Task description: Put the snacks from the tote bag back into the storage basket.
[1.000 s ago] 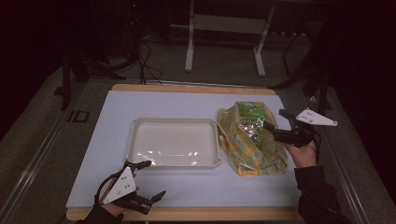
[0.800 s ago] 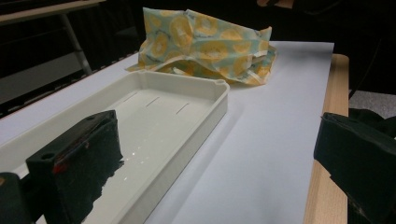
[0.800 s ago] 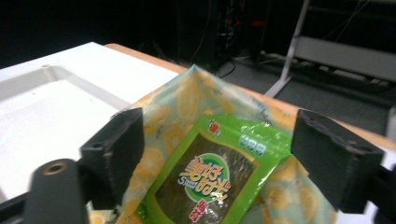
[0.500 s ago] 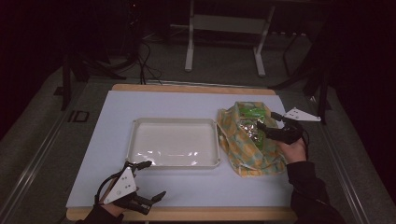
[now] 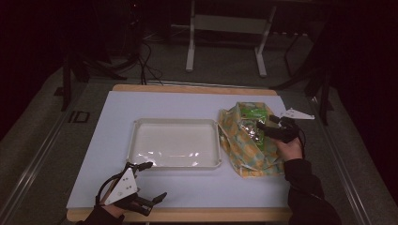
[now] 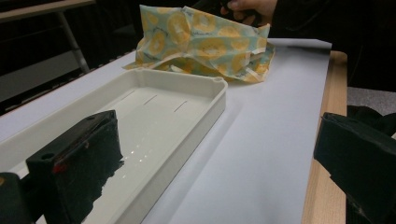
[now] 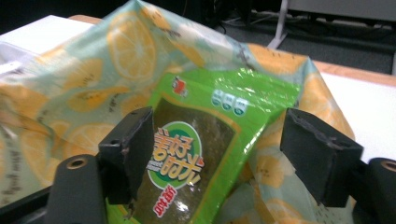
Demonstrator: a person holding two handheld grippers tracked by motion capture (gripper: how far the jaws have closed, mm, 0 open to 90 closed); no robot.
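Observation:
A lemon-print bag (image 5: 244, 151) lies on the right of the table, mouth facing away. A green snack packet (image 5: 254, 112) pokes out of that mouth. My right gripper (image 5: 263, 127) hovers over the bag's mouth, open. In the right gripper view the green packet (image 7: 205, 140) sits between the spread jaws, with the lemon-print bag (image 7: 126, 46) around it, and nothing is gripped. A white tray (image 5: 173, 123) stands empty at the table's centre. My left gripper (image 5: 157, 180) rests near the front edge, open; the tray (image 6: 187, 84) and the bag (image 6: 205, 42) lie ahead of it.
The table has a pale blue top (image 5: 169, 103) with a wooden edge (image 5: 197, 214) at the front. Beyond the far edge are metal stand legs (image 5: 190, 51) and cables on a dark floor. A hand (image 6: 250, 5) shows behind the bag in the left gripper view.
My right gripper has moved left, from beside the bag to over its mouth and the green packet. The left gripper has stayed put.

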